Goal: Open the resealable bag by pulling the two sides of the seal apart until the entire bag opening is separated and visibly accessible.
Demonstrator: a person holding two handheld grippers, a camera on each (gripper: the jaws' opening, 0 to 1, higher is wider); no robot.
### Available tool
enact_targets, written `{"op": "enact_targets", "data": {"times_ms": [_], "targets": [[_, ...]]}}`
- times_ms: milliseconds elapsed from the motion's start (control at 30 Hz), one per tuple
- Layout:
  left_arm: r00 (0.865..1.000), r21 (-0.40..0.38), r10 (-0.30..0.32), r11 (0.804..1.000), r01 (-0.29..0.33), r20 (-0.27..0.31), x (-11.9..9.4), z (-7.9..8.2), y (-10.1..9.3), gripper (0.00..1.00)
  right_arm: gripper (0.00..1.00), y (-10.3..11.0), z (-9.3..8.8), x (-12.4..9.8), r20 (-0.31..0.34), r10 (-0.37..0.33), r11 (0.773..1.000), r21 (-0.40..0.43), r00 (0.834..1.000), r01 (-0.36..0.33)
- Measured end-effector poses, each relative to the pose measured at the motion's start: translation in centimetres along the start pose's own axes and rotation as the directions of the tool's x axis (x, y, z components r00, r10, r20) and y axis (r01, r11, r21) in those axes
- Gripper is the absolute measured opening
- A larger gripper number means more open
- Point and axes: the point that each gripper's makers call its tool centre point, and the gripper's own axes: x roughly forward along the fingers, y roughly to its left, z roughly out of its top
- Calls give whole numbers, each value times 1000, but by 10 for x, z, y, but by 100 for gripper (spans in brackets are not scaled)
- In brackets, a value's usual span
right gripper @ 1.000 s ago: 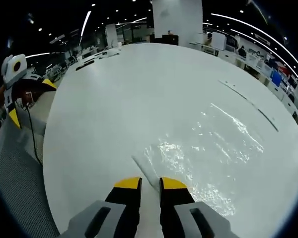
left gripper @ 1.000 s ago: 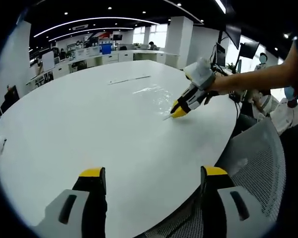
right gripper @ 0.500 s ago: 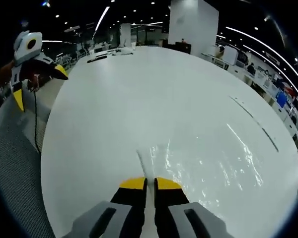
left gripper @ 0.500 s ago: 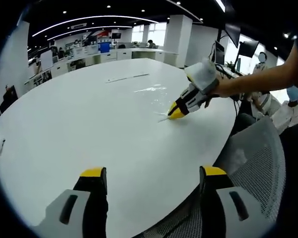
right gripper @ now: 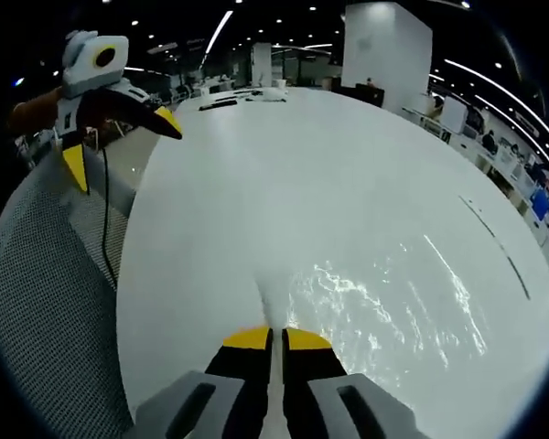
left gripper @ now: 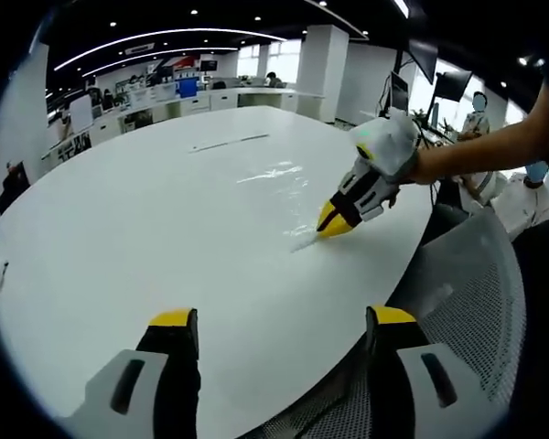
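On the white desk [left gripper: 165,201] the clear resealable bag [right gripper: 384,302] lies flat, seal unopened. Right gripper [right gripper: 270,337] fingers pinch its near edge; left gripper [left gripper: 279,320] hangs wide open, holding nothing.

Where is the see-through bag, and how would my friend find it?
Look at the big white table. On the side near the grey mesh chair, the right gripper is pinching one edge of the resealable bag. It is clear and crinkly and shines under the lights, unlike the plain matte tabletop around it.
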Motion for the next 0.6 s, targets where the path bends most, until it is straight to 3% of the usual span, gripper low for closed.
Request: {"op": "enact_targets", "data": {"times_ms": [367, 600], "targets": [[999, 54, -32, 998, 34, -24, 3, -8, -13, 70, 0, 34, 10, -7, 36, 62, 997, 40, 997, -63], [995, 63, -100, 993, 99, 10, 6, -4, -27, 64, 0, 59, 15, -14, 63, 106, 991, 73, 992, -111]]}}
